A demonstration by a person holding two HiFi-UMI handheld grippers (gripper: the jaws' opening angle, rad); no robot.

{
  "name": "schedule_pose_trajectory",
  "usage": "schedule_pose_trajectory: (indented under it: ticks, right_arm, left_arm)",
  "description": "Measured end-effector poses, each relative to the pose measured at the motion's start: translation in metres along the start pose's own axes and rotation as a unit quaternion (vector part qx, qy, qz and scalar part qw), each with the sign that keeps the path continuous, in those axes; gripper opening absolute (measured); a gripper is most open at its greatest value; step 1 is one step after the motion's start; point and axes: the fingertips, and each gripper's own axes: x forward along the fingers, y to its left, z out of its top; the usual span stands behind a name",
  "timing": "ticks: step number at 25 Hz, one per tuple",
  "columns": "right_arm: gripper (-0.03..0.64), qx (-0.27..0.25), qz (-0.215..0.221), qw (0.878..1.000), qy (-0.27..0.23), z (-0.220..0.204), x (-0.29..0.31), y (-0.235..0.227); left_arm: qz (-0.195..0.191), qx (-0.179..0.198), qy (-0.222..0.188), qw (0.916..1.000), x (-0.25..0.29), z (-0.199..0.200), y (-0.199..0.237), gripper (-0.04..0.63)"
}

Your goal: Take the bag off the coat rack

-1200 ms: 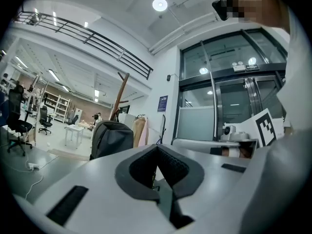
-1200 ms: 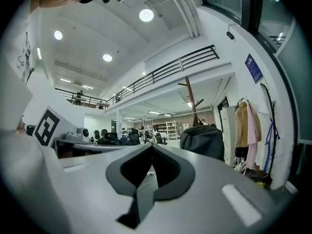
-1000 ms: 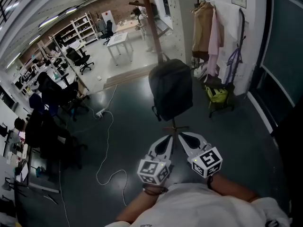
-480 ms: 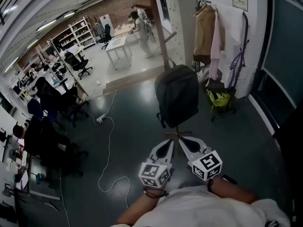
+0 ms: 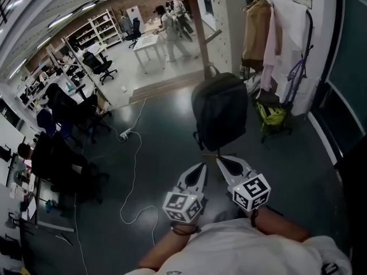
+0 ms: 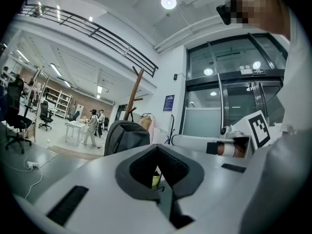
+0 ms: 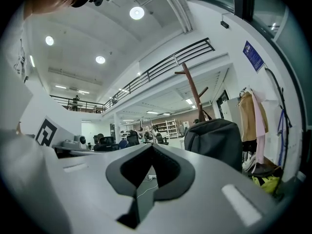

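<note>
Both tools are shut and empty: left tool [image 5: 201, 167] and right tool [image 5: 221, 161] sit side by side with tips closed. The bag [image 5: 221, 110] hangs ahead of both tips, well apart from them, its top loop on the coat rack [image 5: 202, 33]. Risks as I see them: pulling outward instead of lifting could snag the loop and tip the rack. A shallow pinch on the loop could drop the bag.
</note>
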Motion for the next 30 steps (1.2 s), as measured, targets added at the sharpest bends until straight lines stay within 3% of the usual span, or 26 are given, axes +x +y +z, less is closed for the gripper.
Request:
schedule_pose_trajectory:
  ticks: [11, 19, 30]
  right_arm:
    - [0.003, -0.007, 0.025, 1.000, -0.003, 0.020, 0.035, -0.075]
    - [0.003, -0.016, 0.045, 0.999, 0.007, 0.025, 0.044, -0.133]
    - [0.003, -0.020, 0.090, 0.996, 0.022, 0.016, 0.056, -0.170]
  left_arm:
    - [0.021, 0.001, -0.013, 0.9997, 0.077, 0.014, 0.018, 0.000]
    - [0.057, -0.010, -0.053, 0.9969, 0.126, 0.031, 0.035, 0.000]
    - [0.092, -0.016, -0.060, 0.9938, 0.166, 0.027, 0.045, 0.000]
